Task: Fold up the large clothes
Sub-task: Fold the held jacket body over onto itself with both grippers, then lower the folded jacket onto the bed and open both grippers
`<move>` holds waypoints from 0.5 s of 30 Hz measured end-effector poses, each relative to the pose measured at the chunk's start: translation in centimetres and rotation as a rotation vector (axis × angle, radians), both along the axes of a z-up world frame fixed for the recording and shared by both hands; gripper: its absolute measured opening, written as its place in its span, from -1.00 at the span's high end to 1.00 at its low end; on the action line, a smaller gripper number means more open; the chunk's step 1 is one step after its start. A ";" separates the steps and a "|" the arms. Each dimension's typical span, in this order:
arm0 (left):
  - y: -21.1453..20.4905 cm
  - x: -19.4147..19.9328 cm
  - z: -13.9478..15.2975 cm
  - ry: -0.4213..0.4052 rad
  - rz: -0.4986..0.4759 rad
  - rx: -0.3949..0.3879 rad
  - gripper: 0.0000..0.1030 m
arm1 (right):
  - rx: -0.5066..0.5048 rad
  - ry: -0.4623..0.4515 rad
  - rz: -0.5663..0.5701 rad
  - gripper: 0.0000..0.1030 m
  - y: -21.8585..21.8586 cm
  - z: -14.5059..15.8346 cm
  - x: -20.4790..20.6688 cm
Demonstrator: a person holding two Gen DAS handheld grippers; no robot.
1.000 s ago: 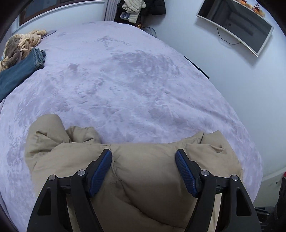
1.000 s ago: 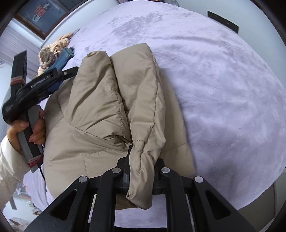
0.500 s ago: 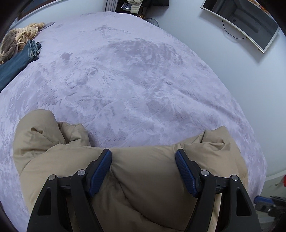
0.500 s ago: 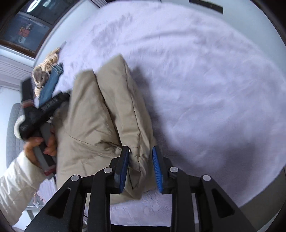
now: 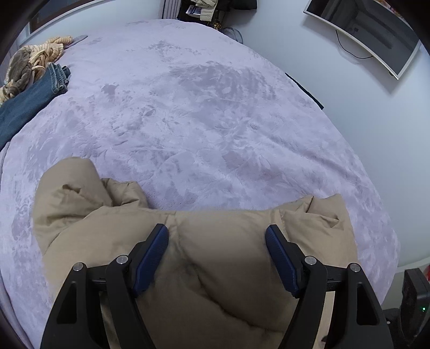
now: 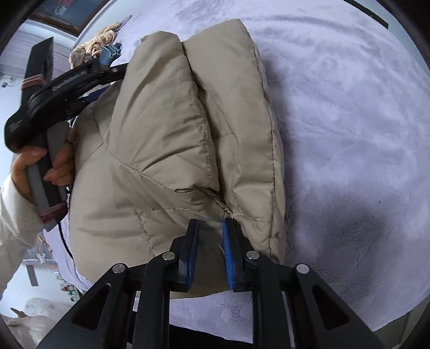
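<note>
A beige padded jacket (image 5: 215, 257) lies folded in a thick bundle on the lilac bed cover, near the bed's near edge; it also shows in the right wrist view (image 6: 172, 139). My left gripper (image 5: 216, 236) is open, its jaws wide apart above the jacket, holding nothing. My right gripper (image 6: 211, 228) is open a little at the jacket's near edge, its blue pads (image 6: 228, 249) apart with no cloth pinched between them. The left gripper, held in a hand, shows at the far side of the jacket in the right wrist view (image 6: 80, 80).
The lilac bed cover (image 5: 201, 120) stretches away beyond the jacket. Blue jeans (image 5: 29, 99) and a tan knitted garment (image 5: 32, 59) lie at its far left corner. A wall-mounted screen (image 5: 368, 32) hangs on the right. Dark clothes hang beyond the bed (image 5: 215, 10).
My right gripper has let go of the jacket's folded edge and opened; the edge now rests on the bundle. My left gripper stayed open over the jacket.
</note>
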State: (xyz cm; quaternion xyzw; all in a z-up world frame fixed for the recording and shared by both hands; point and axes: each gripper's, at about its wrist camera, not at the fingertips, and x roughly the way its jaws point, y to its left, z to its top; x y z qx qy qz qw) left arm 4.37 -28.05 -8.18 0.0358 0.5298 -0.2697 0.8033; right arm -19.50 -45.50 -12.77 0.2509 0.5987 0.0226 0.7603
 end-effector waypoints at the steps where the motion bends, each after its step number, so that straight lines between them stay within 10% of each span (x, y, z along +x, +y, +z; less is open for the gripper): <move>1: 0.8 -0.4 0.7 0.003 0.009 -0.005 -0.48 | 0.001 0.001 0.003 0.66 0.0 -0.2 -0.1; 11: 9.9 -6.7 3.1 0.099 0.178 0.044 -0.49 | 0.021 0.035 0.031 0.66 0.8 -1.3 0.4; 13: 11.2 -8.1 2.6 0.119 0.213 0.054 -1.00 | 0.028 0.040 0.033 0.66 1.3 -1.7 0.3; 15: 12.4 -9.6 2.3 0.127 0.253 0.048 -1.00 | 0.030 0.045 0.037 0.66 0.4 -2.0 0.1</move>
